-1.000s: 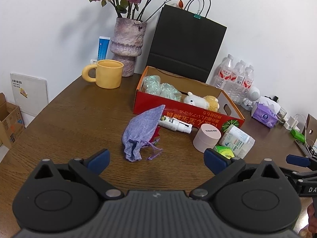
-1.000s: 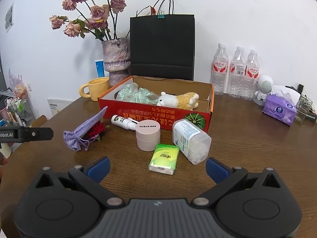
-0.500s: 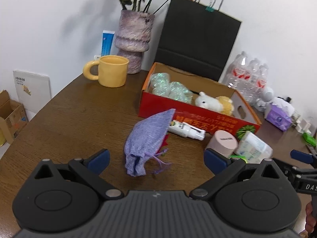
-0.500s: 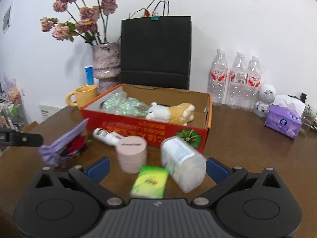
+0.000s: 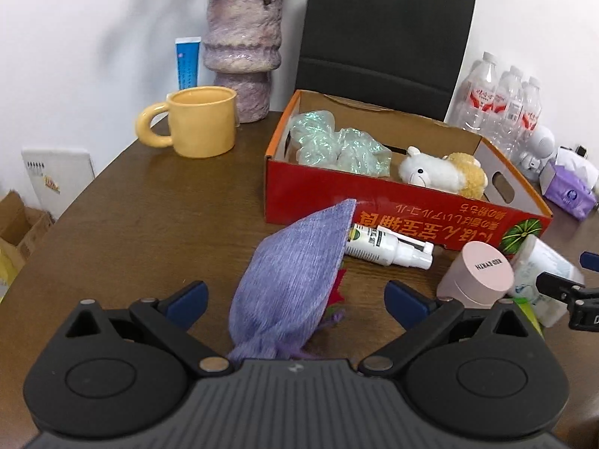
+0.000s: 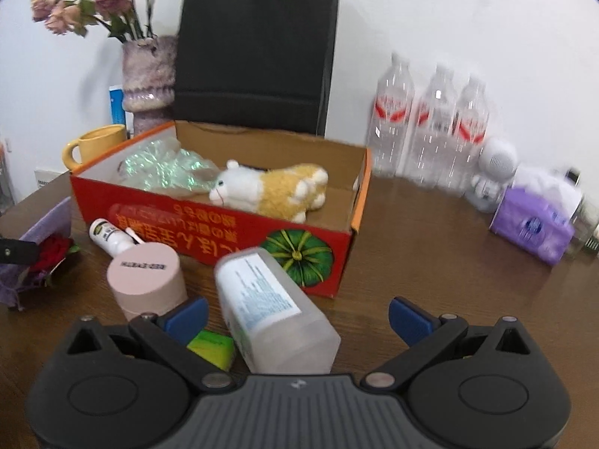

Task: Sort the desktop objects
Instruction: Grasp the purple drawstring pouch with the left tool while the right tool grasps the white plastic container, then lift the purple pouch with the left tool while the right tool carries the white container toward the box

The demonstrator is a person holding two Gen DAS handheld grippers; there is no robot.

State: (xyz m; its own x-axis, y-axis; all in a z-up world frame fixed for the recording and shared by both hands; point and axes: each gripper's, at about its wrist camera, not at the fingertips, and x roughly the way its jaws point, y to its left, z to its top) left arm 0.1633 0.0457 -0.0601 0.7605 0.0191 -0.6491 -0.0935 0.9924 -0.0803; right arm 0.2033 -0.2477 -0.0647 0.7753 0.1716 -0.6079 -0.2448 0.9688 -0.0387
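The left gripper (image 5: 295, 295) has its jaws spread wide around a soft purple pouch (image 5: 295, 284) on the wooden worktop (image 5: 157, 217). The right gripper (image 6: 297, 312), jaws also wide, straddles a frosted plastic jar (image 6: 269, 307) lying beside the red cardboard box (image 6: 209, 232).

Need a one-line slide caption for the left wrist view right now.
Left gripper, jaws open, straddles a purple drawstring pouch lying on the wooden table before the red cardboard box.

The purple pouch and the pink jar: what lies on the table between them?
In the left wrist view, a white spray bottle lies on its side between the purple pouch and the pink jar, before the red box.
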